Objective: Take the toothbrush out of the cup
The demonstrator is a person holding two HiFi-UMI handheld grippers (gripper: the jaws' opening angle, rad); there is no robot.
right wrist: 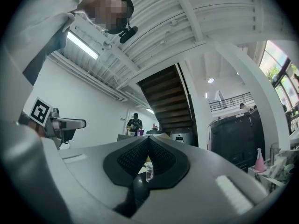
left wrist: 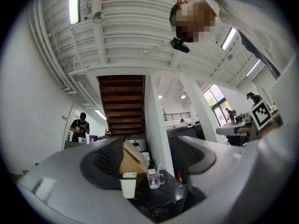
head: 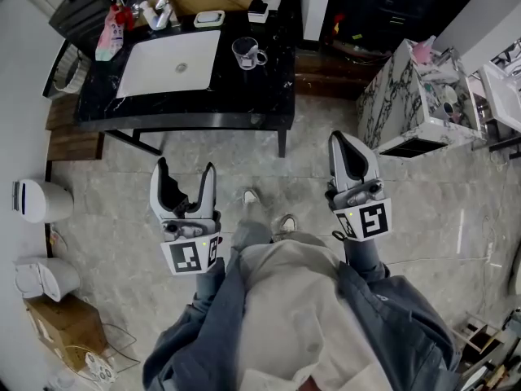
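Observation:
A clear glass cup point(head: 247, 53) stands on the black table point(head: 269, 96), far ahead of both grippers. In the left gripper view the cup point(left wrist: 153, 179) holds a pale toothbrush point(left wrist: 158, 169) that leans to the right. My left gripper point(head: 186, 169) is held in the air over the floor, short of the table, open and empty; the cup shows between its jaws point(left wrist: 149, 157). My right gripper point(head: 342, 141) hangs at the same height further right, shut on nothing. In its own view point(right wrist: 148, 146) only a sliver of the cup point(right wrist: 148, 171) shows below the pads.
The table also carries a white board point(head: 171, 62), a pink packet point(head: 110, 35), a small white box point(head: 208, 18) and a black pump bottle point(head: 258, 6). A marble-patterned cabinet point(head: 407, 96) stands to the right. White bins point(head: 37, 200) and a cardboard box point(head: 65, 324) stand on the floor at left.

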